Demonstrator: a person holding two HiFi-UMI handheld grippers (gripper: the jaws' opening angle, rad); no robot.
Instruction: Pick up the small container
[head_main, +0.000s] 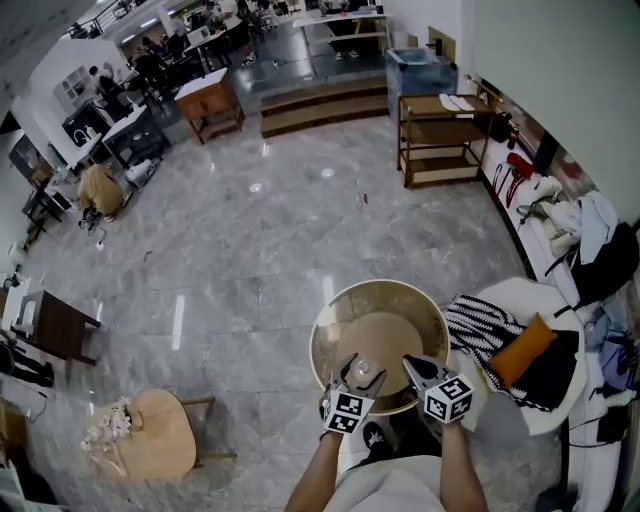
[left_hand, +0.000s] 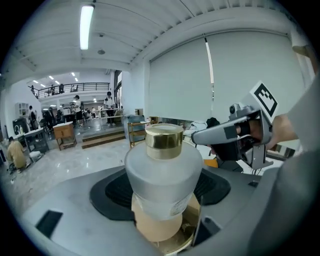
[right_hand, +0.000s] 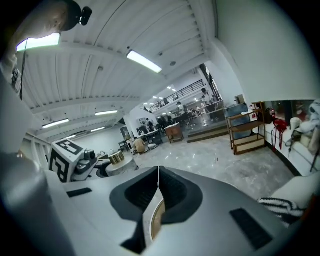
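Note:
The small container (left_hand: 162, 175) is a frosted white bottle with a gold cap (left_hand: 163, 140). My left gripper (left_hand: 165, 200) is shut on its body and holds it upright above a round table (head_main: 330, 330). In the head view the small container (head_main: 366, 378) shows between the left gripper's (head_main: 352, 385) jaws over the table's near part. From the right gripper view the small container (right_hand: 118, 161) appears at the left, in the other gripper. My right gripper (right_hand: 158, 192) is shut with nothing in it; in the head view my right gripper (head_main: 418, 372) hovers just right of the bottle.
The round table has a gold rim and a tan top (head_main: 385, 335). A white chair with a striped cloth (head_main: 482, 335) and an orange cushion (head_main: 522, 348) stands at the right. A wooden stool with flowers (head_main: 140, 432) sits at the lower left. A shelf unit (head_main: 440, 140) stands far off.

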